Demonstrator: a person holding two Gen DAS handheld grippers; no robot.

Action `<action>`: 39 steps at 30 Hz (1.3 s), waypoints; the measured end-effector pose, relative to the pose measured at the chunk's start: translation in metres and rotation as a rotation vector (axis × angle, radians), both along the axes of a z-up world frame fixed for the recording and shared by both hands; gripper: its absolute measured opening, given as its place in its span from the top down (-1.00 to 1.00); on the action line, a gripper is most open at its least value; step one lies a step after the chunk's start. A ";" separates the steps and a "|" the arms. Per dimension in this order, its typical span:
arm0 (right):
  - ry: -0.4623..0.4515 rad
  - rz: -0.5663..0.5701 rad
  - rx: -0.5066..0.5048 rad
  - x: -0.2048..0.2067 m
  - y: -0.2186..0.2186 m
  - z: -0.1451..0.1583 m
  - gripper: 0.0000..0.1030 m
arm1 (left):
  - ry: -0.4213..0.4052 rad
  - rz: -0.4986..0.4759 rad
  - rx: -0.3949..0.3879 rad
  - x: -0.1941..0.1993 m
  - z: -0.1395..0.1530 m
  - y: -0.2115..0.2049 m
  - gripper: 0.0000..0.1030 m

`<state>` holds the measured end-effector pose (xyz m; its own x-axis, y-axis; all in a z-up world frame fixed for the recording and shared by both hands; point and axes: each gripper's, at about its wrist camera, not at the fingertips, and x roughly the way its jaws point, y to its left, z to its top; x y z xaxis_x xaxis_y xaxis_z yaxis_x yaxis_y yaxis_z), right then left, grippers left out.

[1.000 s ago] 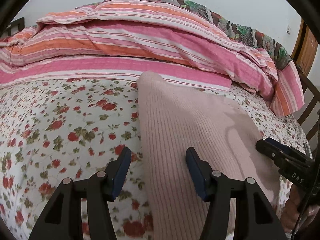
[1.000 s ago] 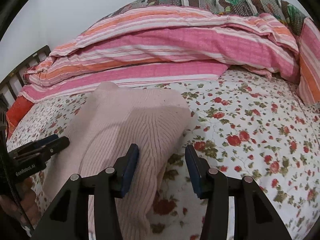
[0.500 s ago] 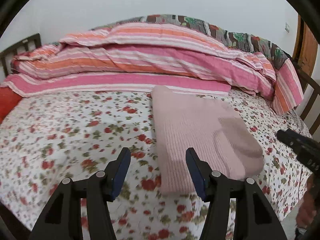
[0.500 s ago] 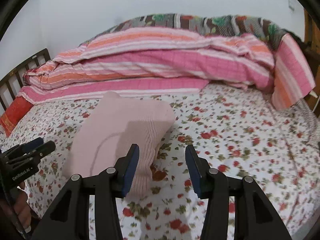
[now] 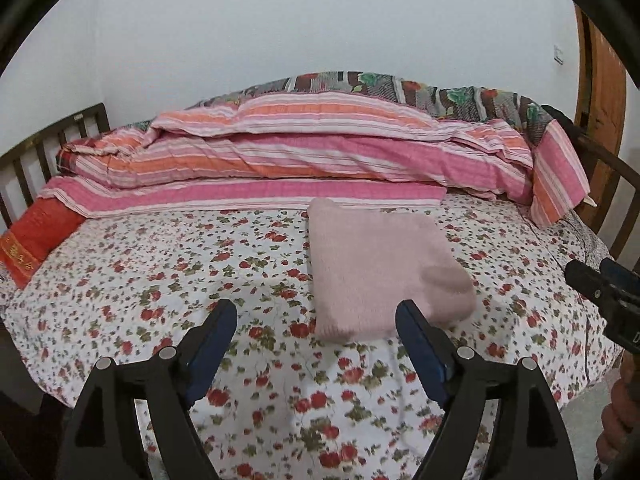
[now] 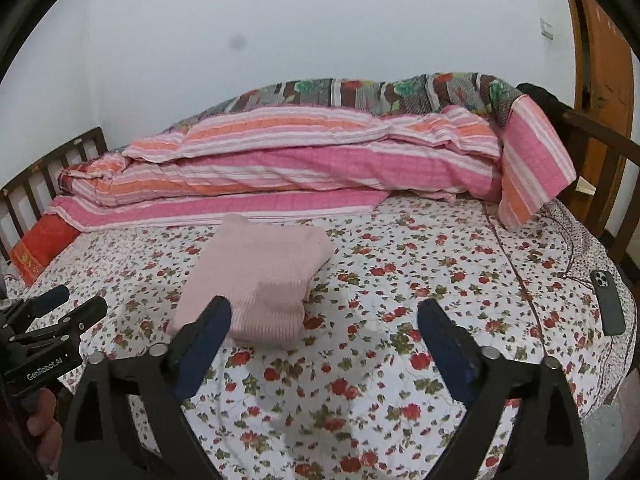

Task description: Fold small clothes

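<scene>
Folded pink knit sweater [image 5: 380, 276] lies flat on floral bedsheet [image 5: 160, 280], fold apparently complete. Left gripper [image 5: 316, 344] and right gripper [image 6: 324, 340] empty, jaws just spread wide, clear of garment.

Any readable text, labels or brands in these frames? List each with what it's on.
"GenRobot.AI": white print on the body of the left gripper, right wrist view.
Gold characters on the red pillow: too small and blurred to read.
White marking on the right gripper, left wrist view: cut off, unreadable.
</scene>
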<state>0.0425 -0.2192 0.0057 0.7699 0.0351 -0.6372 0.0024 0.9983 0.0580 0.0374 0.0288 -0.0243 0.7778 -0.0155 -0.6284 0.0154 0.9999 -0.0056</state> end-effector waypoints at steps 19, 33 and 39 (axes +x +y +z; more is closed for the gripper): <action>-0.002 -0.009 -0.013 -0.040 -0.016 0.002 -0.87 | -0.016 0.031 -0.006 -0.036 0.005 -0.012 -0.58; -0.007 -0.002 -0.025 -0.045 -0.014 0.007 -0.87 | -0.022 0.029 -0.019 -0.041 0.008 -0.010 -0.58; -0.007 0.004 -0.020 -0.045 -0.013 0.008 -0.87 | -0.022 0.031 -0.018 -0.040 0.008 -0.009 -0.58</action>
